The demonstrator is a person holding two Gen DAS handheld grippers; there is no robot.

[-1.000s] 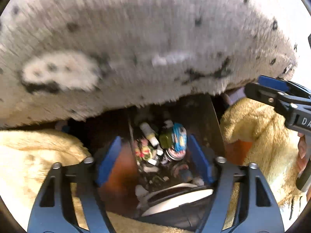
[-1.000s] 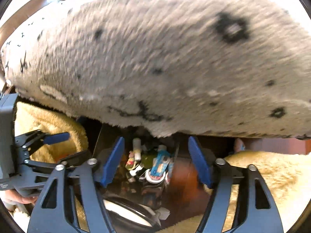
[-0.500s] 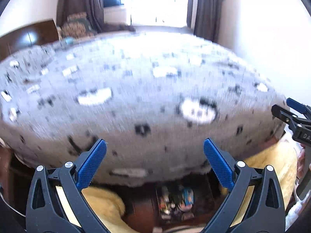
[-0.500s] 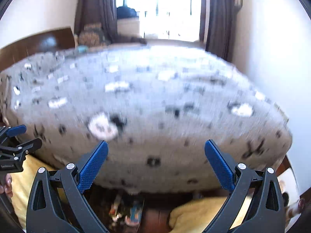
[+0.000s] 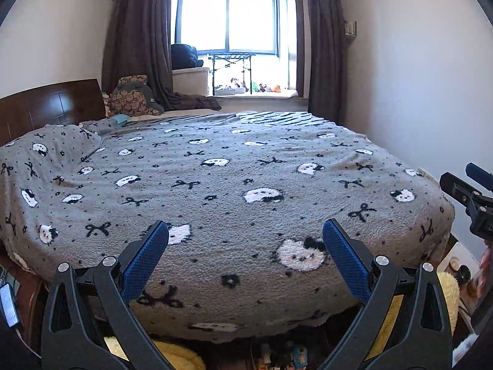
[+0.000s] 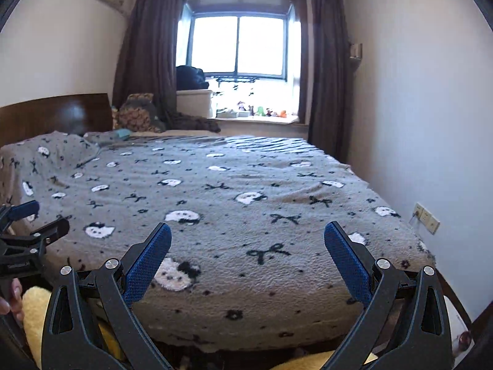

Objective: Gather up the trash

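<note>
Both grippers are raised and look level across a bed with a grey cat-and-bow blanket (image 5: 234, 185). My left gripper (image 5: 245, 231) is open and empty. My right gripper (image 6: 247, 231) is open and empty; it also shows at the right edge of the left wrist view (image 5: 471, 197). A bit of mixed trash (image 5: 286, 356), small bottles and wrappers, shows on the floor under the bed's near edge at the bottom of the left wrist view. In the right wrist view the trash is hidden.
Yellow fluffy rug (image 5: 181, 354) lies on the floor beside the bed. A dark wooden headboard (image 5: 49, 104) is at the left. A window (image 5: 228, 21) with dark curtains is at the far end. White wall (image 6: 431, 108) runs along the right.
Both grippers have tilted up from the trash under the bed edge to a level view over the bed. The trash has dropped to the bottom edge of view. Both stayed open.
</note>
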